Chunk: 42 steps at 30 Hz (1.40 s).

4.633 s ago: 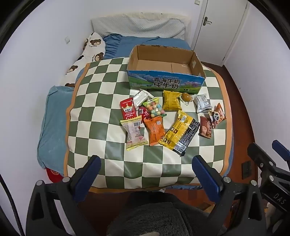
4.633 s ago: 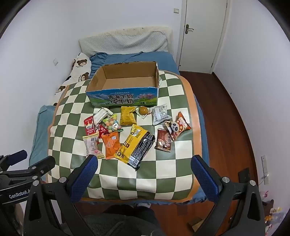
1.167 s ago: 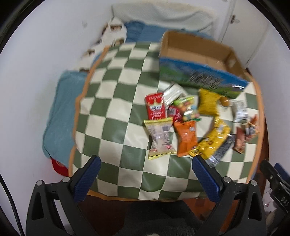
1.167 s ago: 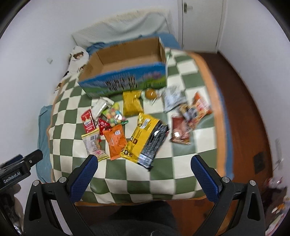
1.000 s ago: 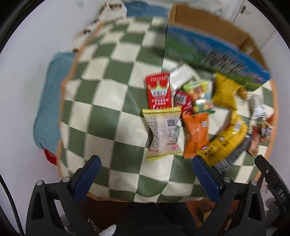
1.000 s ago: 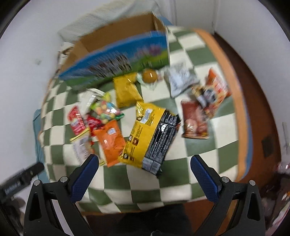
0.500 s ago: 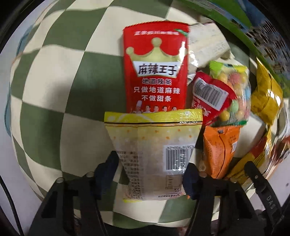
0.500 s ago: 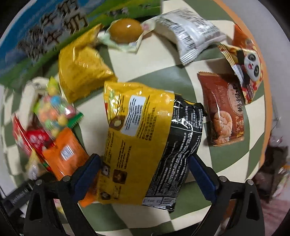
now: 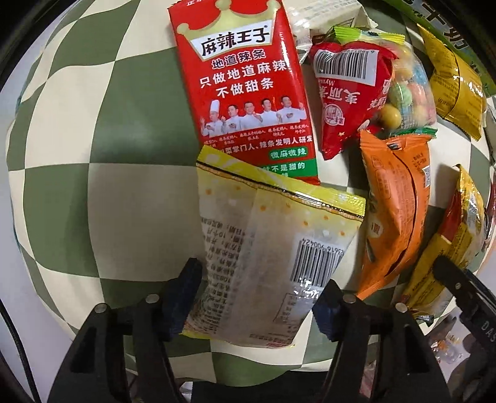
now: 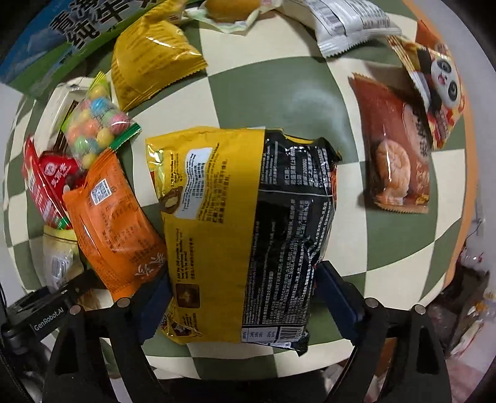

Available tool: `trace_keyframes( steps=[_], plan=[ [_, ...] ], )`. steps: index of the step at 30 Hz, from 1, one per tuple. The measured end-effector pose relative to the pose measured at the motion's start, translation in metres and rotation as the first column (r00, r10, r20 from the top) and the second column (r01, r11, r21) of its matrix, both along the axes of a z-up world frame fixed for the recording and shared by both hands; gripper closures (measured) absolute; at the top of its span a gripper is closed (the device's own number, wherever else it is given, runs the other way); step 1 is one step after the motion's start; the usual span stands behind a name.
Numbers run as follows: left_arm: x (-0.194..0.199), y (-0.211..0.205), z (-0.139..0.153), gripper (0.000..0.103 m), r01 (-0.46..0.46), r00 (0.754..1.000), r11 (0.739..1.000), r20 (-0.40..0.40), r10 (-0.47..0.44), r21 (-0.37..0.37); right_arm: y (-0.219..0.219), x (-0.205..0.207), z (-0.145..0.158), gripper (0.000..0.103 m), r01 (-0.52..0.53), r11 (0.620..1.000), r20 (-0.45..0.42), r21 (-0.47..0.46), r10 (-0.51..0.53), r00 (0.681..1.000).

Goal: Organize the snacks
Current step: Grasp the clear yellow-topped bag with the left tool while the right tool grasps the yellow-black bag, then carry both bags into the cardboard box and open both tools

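Note:
My left gripper is shut on a pale yellow snack packet with a barcode; its near end sits between the fingers. My right gripper is shut on a large yellow-and-black bag, its fingers pressing both sides of the bag's near end. Both snacks lie on the green-and-cream checkered cloth. A red spicy-strip packet lies just beyond the pale packet. An orange packet lies between the two held snacks; it also shows in the left wrist view.
A small red packet, a bag of coloured candy balls and a yellow packet lie further out. A brown pastry packet, a panda packet and a white packet lie right. The blue-green box wall stands far left.
Both grippers have come down from high above the bed to the snacks. The left has closed on the pale yellow packet, the right on the yellow-and-black bag.

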State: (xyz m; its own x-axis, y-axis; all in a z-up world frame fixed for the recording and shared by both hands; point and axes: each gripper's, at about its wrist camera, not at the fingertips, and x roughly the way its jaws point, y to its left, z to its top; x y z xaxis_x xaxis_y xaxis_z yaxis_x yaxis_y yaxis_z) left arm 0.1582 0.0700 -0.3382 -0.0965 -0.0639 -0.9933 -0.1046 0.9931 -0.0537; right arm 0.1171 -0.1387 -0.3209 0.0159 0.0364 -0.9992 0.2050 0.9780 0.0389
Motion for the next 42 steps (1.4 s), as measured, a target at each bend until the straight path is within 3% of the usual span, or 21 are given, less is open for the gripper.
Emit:
trace_keyframes(
  steps=[3,7,12,14,16,18,24,29,34,39,42],
  plan=[
    [-0.002,0.005,-0.007,0.039,0.022,1.000,1.000,0.006,-0.022,-0.001,0.013,-0.002,-0.003,0.015,-0.095,0.995,-0.008,-0.033,0.095,0.995],
    [-0.016,-0.014,-0.004,0.039,0.053,0.999,0.999,0.004,-0.053,0.002,0.041,-0.013,-0.018,0.015,-0.252,0.966,-0.064,-0.057,0.248,0.967],
    [-0.014,-0.029,-0.005,0.039,0.110,0.993,0.993,0.029,-0.111,0.032,0.038,-0.009,-0.044,0.011,-0.195,0.980,-0.037,-0.031,0.194,0.980],
    [-0.015,-0.032,-0.001,0.057,0.121,0.991,0.992,0.049,-0.123,0.038,0.027,-0.003,-0.055,0.010,-0.168,0.986,-0.032,-0.023,0.167,0.985],
    [-0.015,-0.033,0.002,0.060,0.124,0.990,0.992,0.062,-0.126,0.036,0.023,0.000,-0.065,0.011,-0.155,0.988,-0.019,-0.028,0.154,0.988],
    [-0.015,-0.031,0.004,0.062,0.112,0.991,0.993,0.076,-0.114,0.032,0.019,-0.003,-0.068,0.016,-0.154,0.987,0.001,-0.040,0.154,0.988],
    [-0.033,-0.010,0.025,0.065,0.074,0.994,0.997,0.084,-0.074,-0.002,0.018,-0.014,-0.061,0.017,-0.120,0.993,0.050,-0.007,0.120,0.991],
    [-0.047,0.011,0.051,0.065,0.033,0.993,0.998,0.115,-0.027,-0.054,-0.004,-0.029,-0.038,0.017,-0.113,0.992,0.104,0.059,0.107,0.989],
    [-0.026,0.018,0.107,0.065,0.009,0.982,0.991,0.187,0.016,-0.133,-0.020,-0.026,0.006,0.017,-0.153,0.979,0.182,0.132,0.127,0.975],
    [0.034,0.008,0.166,0.065,0.013,0.958,0.982,0.285,0.042,-0.188,-0.026,0.027,0.052,0.017,-0.210,0.963,0.283,0.171,0.157,0.946],
    [0.086,-0.016,0.196,0.065,0.012,0.946,0.976,0.320,0.059,-0.216,-0.029,0.084,0.083,0.017,-0.222,0.958,0.336,0.180,0.152,0.929]
  ],
)
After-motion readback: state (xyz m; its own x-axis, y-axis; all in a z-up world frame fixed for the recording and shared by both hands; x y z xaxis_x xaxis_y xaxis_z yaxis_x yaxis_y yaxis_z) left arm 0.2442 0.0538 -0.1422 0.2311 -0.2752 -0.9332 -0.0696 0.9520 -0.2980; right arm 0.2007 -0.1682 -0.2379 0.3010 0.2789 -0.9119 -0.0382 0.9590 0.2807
